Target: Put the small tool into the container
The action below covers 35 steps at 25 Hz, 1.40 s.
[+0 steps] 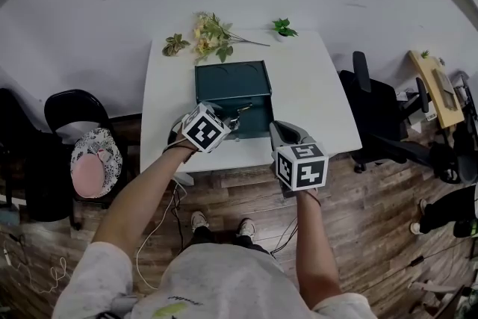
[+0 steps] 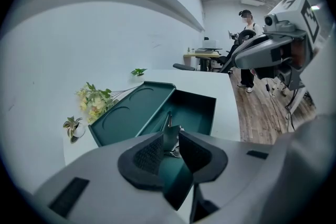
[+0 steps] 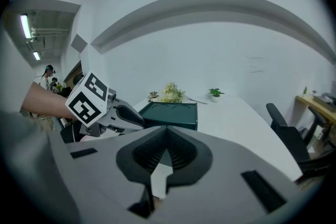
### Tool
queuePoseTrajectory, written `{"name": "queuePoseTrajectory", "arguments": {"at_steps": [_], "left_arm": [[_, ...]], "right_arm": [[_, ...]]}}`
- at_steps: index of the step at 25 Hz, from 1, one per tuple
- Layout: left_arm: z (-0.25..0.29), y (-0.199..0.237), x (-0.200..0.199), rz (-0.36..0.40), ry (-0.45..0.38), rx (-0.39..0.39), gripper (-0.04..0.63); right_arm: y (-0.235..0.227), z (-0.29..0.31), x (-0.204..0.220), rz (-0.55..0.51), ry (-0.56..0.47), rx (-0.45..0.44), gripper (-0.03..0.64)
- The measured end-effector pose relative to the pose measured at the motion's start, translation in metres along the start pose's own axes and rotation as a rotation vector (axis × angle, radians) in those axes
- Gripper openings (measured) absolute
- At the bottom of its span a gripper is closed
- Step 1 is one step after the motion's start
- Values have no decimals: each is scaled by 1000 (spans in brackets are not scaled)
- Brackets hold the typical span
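Container: the green metal box (image 1: 258,123) is sitting open on the white table (image 1: 317,97), its lid laid back toward the wall.
Small tool: the small metal tool (image 2: 168,128) is hanging above the box's open compartment.
Left gripper: the left gripper (image 2: 169,140) is pinching the tool, jaws nearly together.
Right gripper: the right gripper (image 3: 167,150) is hovering by the table's front edge, jaws pressed together, holding nothing.

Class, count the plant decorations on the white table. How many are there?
3: a small leafy sprig at the far left, a bunch of pale flowers beside it behind the green container, a small green plant further right. None appears hidden.
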<state>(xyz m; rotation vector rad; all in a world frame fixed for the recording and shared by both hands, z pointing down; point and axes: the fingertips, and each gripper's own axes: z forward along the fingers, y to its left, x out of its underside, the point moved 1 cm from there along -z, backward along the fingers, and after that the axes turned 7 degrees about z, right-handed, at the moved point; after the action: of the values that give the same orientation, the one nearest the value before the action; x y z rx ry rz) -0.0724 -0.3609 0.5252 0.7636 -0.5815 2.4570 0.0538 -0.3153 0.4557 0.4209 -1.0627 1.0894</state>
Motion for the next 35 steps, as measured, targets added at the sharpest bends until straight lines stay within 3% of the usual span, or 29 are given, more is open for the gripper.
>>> {"name": "queuePoseTrajectory", "arguments": {"at_steps": [8, 12, 19, 35], "left_arm": [[-24, 15, 0, -90, -62, -50, 87], [-41, 28, 3, -192, -121, -79, 83], [-72, 38, 13, -305, -208, -139, 75], [-136, 51, 23, -408, -329, -253, 24]], "right_arm": [[16, 6, -18, -21, -28, -32, 5], [21, 8, -27, -29, -42, -37, 5], [25, 8, -35, -34, -55, -37, 5], [27, -8, -64, -58, -116, -10, 5]]}}
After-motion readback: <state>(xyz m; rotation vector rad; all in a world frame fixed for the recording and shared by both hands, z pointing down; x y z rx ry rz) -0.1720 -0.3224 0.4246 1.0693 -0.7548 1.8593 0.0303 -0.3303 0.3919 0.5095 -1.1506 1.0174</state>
